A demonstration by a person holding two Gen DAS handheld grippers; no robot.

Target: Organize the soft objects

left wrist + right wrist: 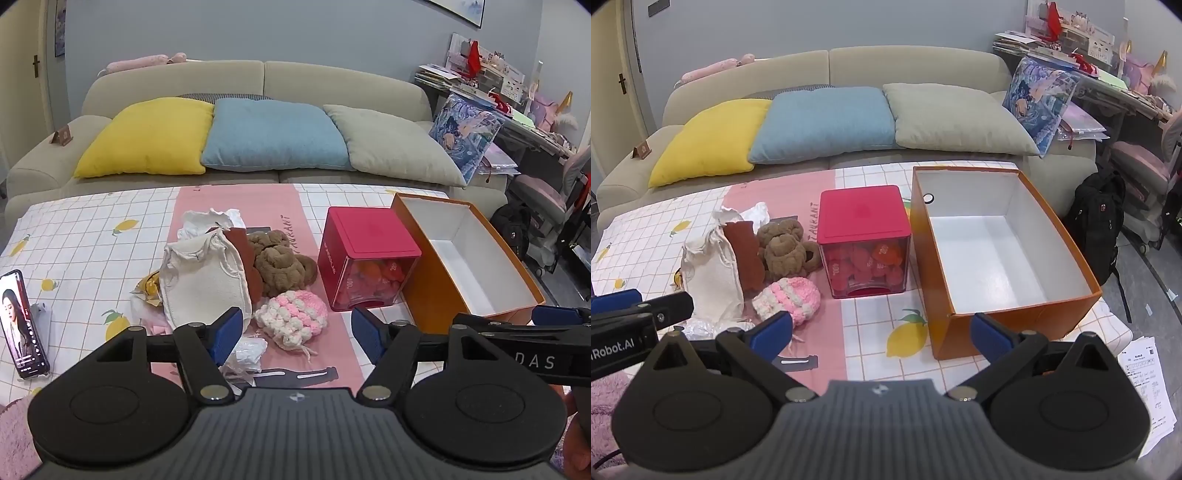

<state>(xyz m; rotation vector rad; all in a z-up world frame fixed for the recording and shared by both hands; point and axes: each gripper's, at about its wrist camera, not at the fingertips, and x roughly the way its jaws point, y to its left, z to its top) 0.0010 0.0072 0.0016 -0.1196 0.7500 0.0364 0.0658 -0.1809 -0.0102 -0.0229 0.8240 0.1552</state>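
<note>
Nearest my left camera, the left gripper (pixel 291 328) hangs with its blue pads spread wide and nothing between them, and just past them sits the pink-and-white crocheted pouch (pixel 292 318).

Working left to right across the tablecloth (pixel 81 236): a phone (pixel 23 326) stands propped at the far left, well clear of the pile. Then comes the heap of soft things: a cream cloth bag (pixel 207 280), a rust-brown felt piece (pixel 248 258) leaning on it, and a brown plush toy (pixel 279 260) behind the pouch. Right of the heap stands a red-lidded clear box (pixel 364 256), then the open orange cardboard box (pixel 1004 243), its white inside bare.

My right gripper (pixel 882 334) is also fully spread and holding nothing, poised over the lemon print near the orange box's near corner.

I judge sorting has not started. I'd take the pouch first with the left gripper, pinching it across its middle, since yarn gives and a shallow bite may slip. I'd lift it clear of the crinkled plastic (pixel 247 352) beside it before carrying it over.
</note>
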